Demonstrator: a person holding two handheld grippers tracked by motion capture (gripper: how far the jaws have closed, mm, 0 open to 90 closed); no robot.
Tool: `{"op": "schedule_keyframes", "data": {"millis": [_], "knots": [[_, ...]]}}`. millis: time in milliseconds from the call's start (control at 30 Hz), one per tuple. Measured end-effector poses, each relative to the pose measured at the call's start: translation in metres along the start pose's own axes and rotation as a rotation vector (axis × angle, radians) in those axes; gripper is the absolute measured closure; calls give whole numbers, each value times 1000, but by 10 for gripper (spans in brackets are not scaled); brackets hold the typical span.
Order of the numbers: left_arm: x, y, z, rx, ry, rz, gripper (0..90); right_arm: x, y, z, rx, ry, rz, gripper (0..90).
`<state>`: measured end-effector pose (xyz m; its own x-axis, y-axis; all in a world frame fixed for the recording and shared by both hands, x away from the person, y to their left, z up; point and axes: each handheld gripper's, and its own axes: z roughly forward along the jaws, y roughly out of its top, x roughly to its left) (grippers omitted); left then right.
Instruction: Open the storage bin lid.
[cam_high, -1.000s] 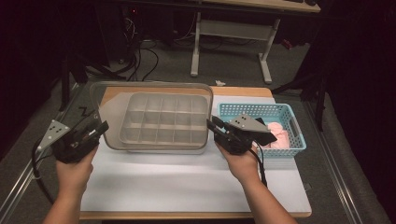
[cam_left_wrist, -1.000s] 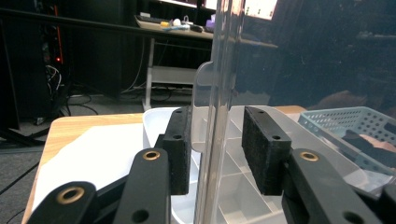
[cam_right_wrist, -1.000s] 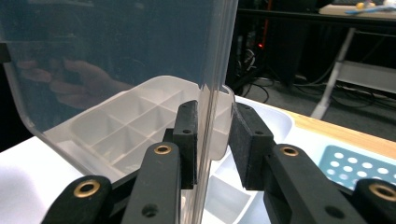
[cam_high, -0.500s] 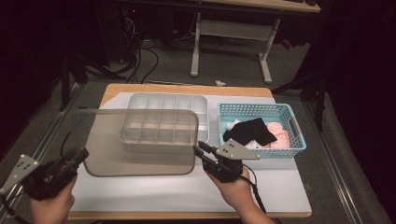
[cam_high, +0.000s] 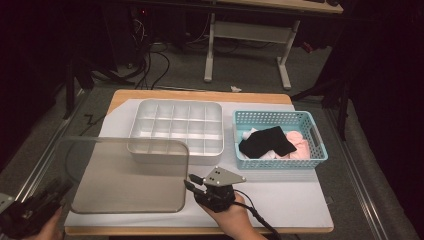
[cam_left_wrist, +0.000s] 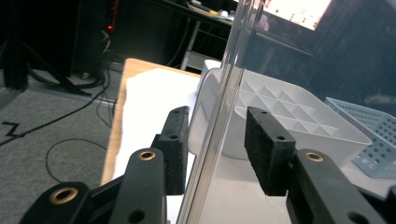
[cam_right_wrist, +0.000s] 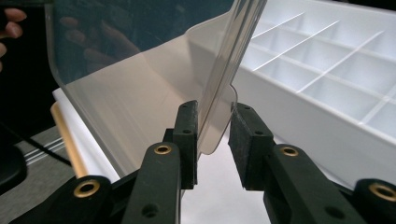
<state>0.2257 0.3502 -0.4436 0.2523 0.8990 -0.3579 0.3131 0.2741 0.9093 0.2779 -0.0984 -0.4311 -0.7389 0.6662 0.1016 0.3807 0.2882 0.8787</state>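
Lid (cam_high: 130, 175), clear plastic, sits low and tilted over the table's (cam_high: 200, 95) front-left, just in front of the compartment box (cam_high: 175, 125). The left gripper's (cam_high: 60, 187) jaws have just been opening and stand spread, the lid's edge loose between them. The right gripper (cam_high: 192, 184) pinches a corner. Held at one corner only, the lid could pivot, slip free, or knock the box.

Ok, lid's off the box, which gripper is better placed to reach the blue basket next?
Right, probably. The right gripper sits at the lid's near right corner, nearest the blue basket; the left gripper, whose jaws have just been opening around the lid edge, is across the table.
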Motion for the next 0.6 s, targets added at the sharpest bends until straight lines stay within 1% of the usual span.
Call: {"op": "schedule_keyframes", "data": {"millis": [33, 67, 100, 133, 167, 233, 267, 433, 600], "knots": [[2, -1, -3, -4, 7, -8, 607, 2, -1, 2, 5, 12, -1, 726], [2, -1, -3, -4, 7, -8, 606, 2, -1, 2, 5, 12, -1, 726], [4, -4, -7, -11, 24, -15, 604, 7, -3, 6, 17, 30, -2, 725], [4, -4, -7, -11, 24, -15, 603, 7, -3, 6, 17, 30, -2, 725], [5, -6, -8, -7, 33, -14, 602, 10, -5, 9, 25, 43, 1, 724], [8, -8, -11, -4, 41, -27, 601, 11, -6, 10, 34, 50, 4, 724], [10, -11, -13, 2, 47, -34, 600, 12, -8, 12, 41, 65, 9, 723], [14, -18, -13, 23, 57, -47, 599, 14, -12, 16, 58, 72, 11, 723], [17, -23, -10, 33, 63, -66, 598, 12, -13, 19, 58, 75, 15, 721]]}}
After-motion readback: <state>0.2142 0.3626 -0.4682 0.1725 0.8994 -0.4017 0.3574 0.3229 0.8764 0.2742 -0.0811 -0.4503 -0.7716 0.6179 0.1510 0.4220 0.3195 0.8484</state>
